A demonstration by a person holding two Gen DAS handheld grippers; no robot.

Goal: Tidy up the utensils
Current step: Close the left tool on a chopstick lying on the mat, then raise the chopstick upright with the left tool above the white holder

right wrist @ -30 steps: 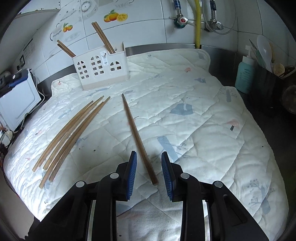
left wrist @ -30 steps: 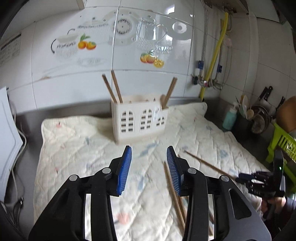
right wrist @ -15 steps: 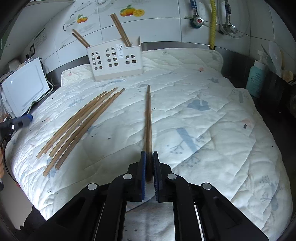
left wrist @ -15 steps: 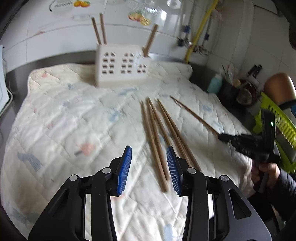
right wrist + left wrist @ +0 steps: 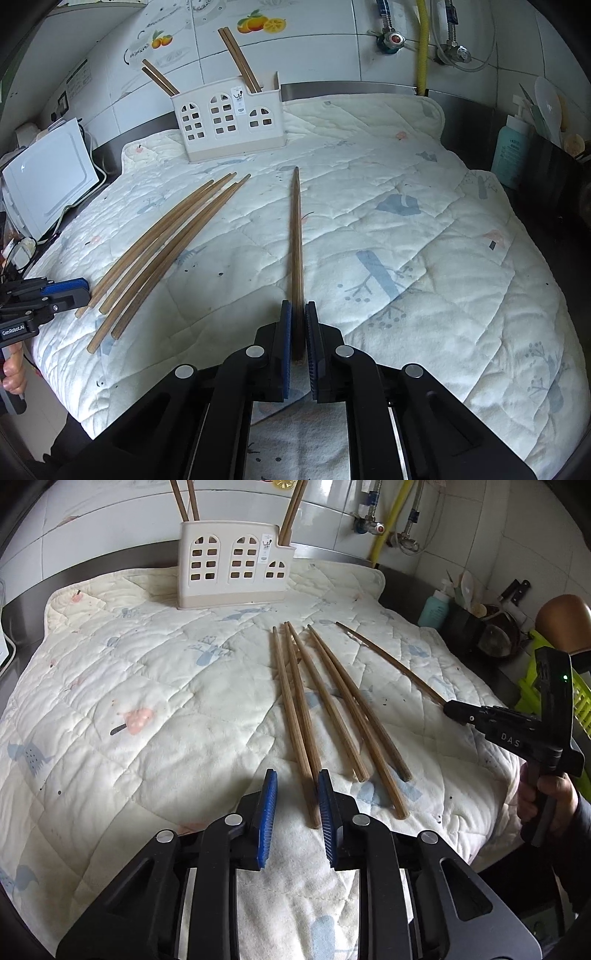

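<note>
Several wooden chopsticks [image 5: 325,709] lie side by side on the quilted cloth, also in the right wrist view [image 5: 166,240]. My left gripper [image 5: 295,812] is open, its blue pads either side of the near ends of the leftmost chopsticks. My right gripper [image 5: 297,332] is shut on the near end of a single chopstick [image 5: 296,236] that points away toward the holder; it shows in the left wrist view too [image 5: 391,664]. The white utensil holder [image 5: 232,565] stands at the back with a few chopsticks upright in it, also in the right wrist view [image 5: 229,118].
The white quilted cloth [image 5: 147,701] covers the counter. A white appliance [image 5: 48,181] stands at the left. A teal bottle [image 5: 513,151] and dark utensil pots stand at the right. Pipes and a yellow hose [image 5: 423,44] run down the tiled wall.
My left gripper dropped and came down to the near ends of the loose chopsticks. My right gripper closed on the single chopstick and turned it to point at the holder.
</note>
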